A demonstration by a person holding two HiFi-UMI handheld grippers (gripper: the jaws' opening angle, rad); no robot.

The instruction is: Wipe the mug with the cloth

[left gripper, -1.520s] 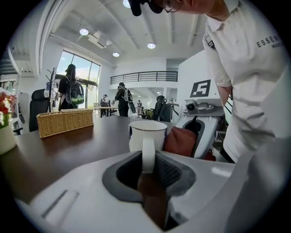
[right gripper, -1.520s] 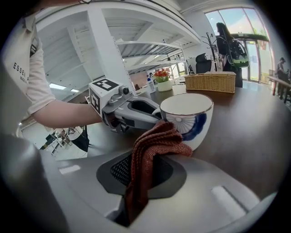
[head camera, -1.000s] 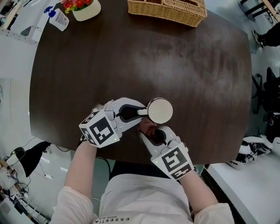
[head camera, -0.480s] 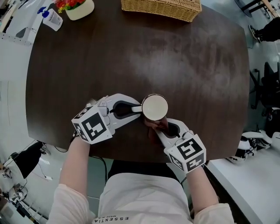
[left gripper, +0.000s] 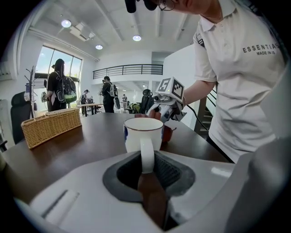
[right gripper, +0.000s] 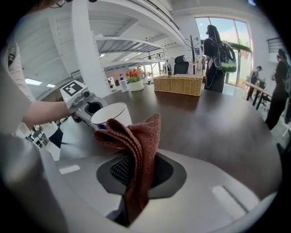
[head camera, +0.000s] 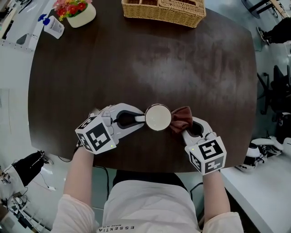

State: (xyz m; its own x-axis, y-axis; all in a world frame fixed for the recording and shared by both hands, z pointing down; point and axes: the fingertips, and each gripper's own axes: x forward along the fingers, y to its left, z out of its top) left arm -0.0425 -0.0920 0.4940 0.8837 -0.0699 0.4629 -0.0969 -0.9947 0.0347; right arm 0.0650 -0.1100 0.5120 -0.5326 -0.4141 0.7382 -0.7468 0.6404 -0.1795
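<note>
Looks like an open office: mezzanine railing (left gripper: 127, 69), big windows (left gripper: 47, 61) and backpacked people (left gripper: 60, 88) out ahead of the left gripper (left gripper: 148, 161).

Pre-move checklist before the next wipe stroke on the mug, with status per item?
1. Left gripper shut on the mug's handle: ok, the jaws pinch it.
2. Right gripper shut on the cloth: ok, a fold is clamped and the rest bunches forward.
3. Mug upright on the table: ok.
4. Cloth in contact with the mug's wall: cannot tell. It sits right beside the mug on the side opposite the handle, but the touch itself is not clear.
5. Room to sweep around the mug: ok. The basket is away at the far edge.
</note>
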